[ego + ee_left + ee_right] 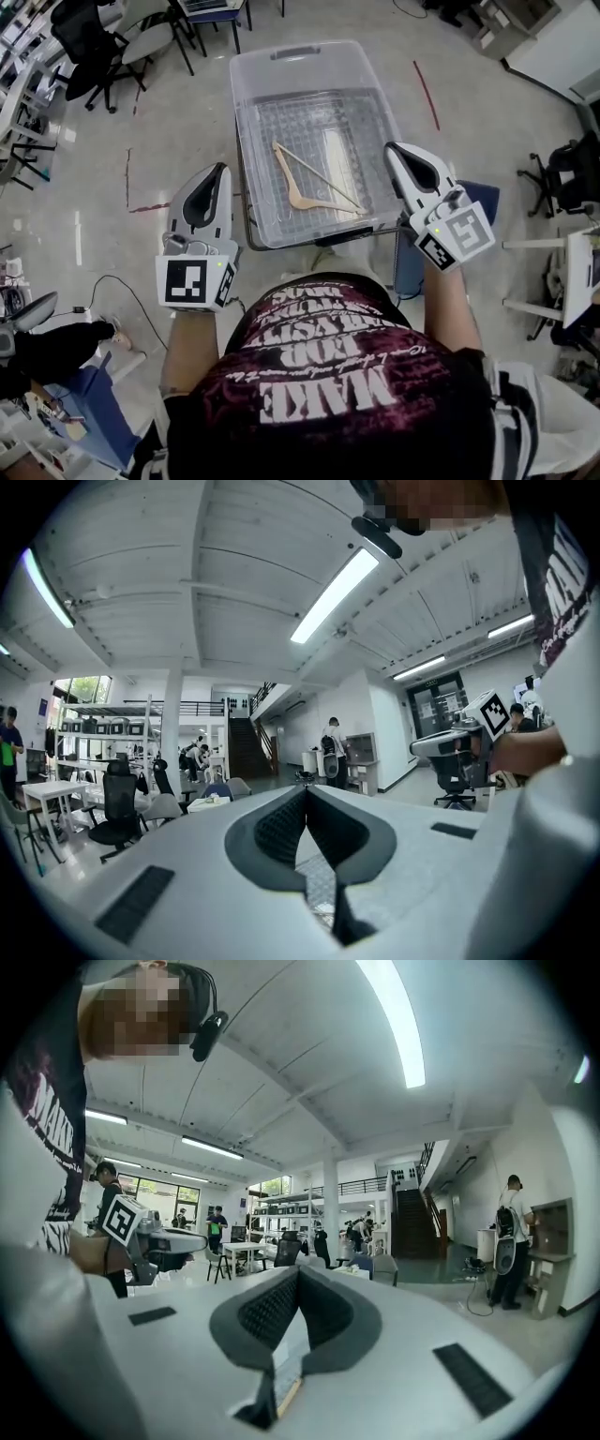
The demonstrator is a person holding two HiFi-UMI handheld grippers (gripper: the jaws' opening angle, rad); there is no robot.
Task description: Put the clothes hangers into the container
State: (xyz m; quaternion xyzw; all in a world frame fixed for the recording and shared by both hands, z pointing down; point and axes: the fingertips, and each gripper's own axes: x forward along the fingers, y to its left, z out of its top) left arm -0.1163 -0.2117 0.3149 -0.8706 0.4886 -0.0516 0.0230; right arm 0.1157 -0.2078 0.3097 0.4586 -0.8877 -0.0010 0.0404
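Note:
A clear plastic container (246,159) stands in front of me in the head view, with its lid lying behind it. One wooden clothes hanger (298,195) lies flat on its bottom. My left gripper (223,169) hovers just outside the container's left wall, shut and with nothing in it. My right gripper (391,148) hangs over the right rim, also shut and empty. In the left gripper view the jaws (306,791) meet at the tip. The right gripper's jaws (298,1271) are closed too. Both point out into the room.
Office chairs (94,47) and desks stand at the back left. A blue seat (412,258) sits right of the container's stand. A cable (122,291) runs over the floor at the left, and a white table (577,277) is at the right edge. People (511,1241) stand far off.

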